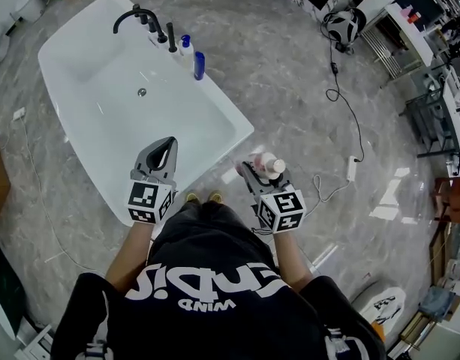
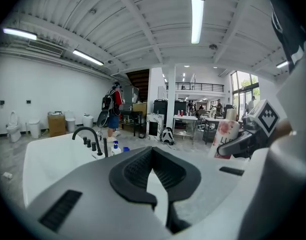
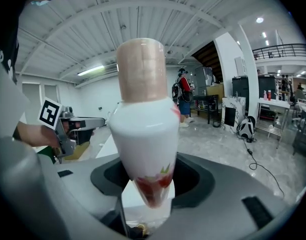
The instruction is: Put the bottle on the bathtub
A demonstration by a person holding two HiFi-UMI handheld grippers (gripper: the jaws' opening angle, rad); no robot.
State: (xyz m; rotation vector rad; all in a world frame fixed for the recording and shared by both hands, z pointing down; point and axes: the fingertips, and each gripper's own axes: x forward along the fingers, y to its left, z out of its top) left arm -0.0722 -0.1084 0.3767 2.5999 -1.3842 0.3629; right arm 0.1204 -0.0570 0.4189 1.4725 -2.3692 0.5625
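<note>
Faucet (image 1: 136,17) at far end of bathtub (image 1: 228,117). Pump bottle (image 1: 186,46) and second bottle (image 1: 199,64) on rim just beside it. Left gripper (image 1: 168,145) over near corner. Right gripper (image 1: 252,167) beside tub, above floor (image 1: 305,88), held bottle (image 1: 272,165) upright between jaws.

Large open industrial hall fitted out as a test or demo space, not a home bathroom: freestanding bathtub (image 1: 91,70) on grey marble-look floor (image 1: 290,73), toilet (image 2: 13,126) along white wall (image 2: 43,96), ribbed ceiling (image 2: 133,29) with tube light (image 2: 196,14), railed mezzanine (image 2: 200,87), work tables (image 2: 187,119) at rear, cable (image 1: 342,96) trailing loose over floor.
</note>
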